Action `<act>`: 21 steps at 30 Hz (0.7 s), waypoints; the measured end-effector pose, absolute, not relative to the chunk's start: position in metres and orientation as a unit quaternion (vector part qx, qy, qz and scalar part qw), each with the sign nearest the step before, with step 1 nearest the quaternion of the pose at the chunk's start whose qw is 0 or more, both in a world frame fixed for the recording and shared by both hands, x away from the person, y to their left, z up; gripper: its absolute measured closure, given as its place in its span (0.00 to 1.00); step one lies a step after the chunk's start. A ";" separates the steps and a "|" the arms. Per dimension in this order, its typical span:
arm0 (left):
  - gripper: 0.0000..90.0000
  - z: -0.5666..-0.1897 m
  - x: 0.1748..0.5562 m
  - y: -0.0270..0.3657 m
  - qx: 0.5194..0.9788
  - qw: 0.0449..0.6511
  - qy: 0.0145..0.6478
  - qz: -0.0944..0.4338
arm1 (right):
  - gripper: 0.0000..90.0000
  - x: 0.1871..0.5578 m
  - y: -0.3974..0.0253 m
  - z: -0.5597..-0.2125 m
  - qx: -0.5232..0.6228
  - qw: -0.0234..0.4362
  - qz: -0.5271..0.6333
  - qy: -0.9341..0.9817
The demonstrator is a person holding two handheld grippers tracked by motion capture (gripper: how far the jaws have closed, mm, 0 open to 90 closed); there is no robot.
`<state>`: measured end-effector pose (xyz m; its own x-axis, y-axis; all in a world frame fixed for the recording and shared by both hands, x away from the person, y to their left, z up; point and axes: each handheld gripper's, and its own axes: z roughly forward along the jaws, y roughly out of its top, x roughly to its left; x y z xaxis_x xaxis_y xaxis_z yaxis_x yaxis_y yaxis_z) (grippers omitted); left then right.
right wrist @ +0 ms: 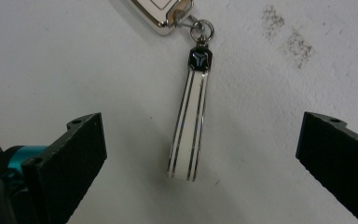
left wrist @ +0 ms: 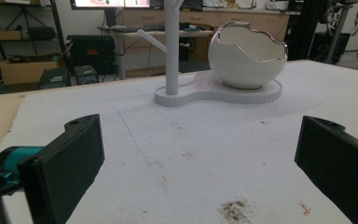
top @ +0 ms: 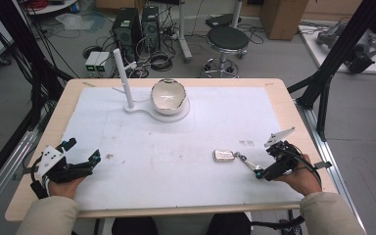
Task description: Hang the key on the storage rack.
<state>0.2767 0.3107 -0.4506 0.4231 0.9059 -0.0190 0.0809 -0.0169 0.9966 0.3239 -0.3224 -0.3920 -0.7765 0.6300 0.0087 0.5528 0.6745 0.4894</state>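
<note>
A silver-white key fob [top: 223, 155] lies on the white mat [top: 176, 147] right of centre, and its striped cream strap [top: 245, 162] trails toward my right gripper [top: 259, 173]. In the right gripper view the strap [right wrist: 190, 126] lies flat between the wide-open jaws of that gripper [right wrist: 203, 140], touching neither one. It joins the fob [right wrist: 163, 14] by a small ring at the top edge. My left gripper [top: 96, 157] rests open at the mat's left front. In its own view the left gripper [left wrist: 200, 140] holds nothing.
A white stand [top: 149, 111] at the back centre carries an upright post [top: 123, 78] and a cracked-egg-shaped bowl [top: 167, 95]. The left gripper view shows the bowl [left wrist: 247, 56] and post [left wrist: 171, 46] ahead. Small dirt marks [left wrist: 235, 210] spot the mat. Beyond the table are a stool [top: 227, 41] and computers [top: 136, 27].
</note>
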 end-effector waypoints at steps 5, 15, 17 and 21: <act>0.02 -0.451 0.277 0.311 0.615 0.577 0.402 0.358 | 0.07 0.325 -0.321 -0.398 0.319 0.059 0.221 0.920; 0.02 -0.451 0.277 0.311 0.616 0.576 0.401 0.358 | 0.41 0.326 -0.320 -0.402 0.328 0.033 0.210 0.920; 0.02 -0.451 0.277 0.311 0.615 0.577 0.401 0.358 | 0.44 0.327 -0.320 -0.403 0.330 0.030 0.207 0.920; 0.02 -0.451 0.276 0.311 0.615 0.577 0.401 0.358 | 0.50 0.327 -0.320 -0.404 0.333 0.027 0.206 0.920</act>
<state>0.2765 0.3107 -0.4507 0.4226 0.9061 -0.0212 0.0801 -0.0141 0.9967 0.3273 -0.3203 -0.4041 -0.7768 0.6235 0.0881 0.6016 0.6936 0.3961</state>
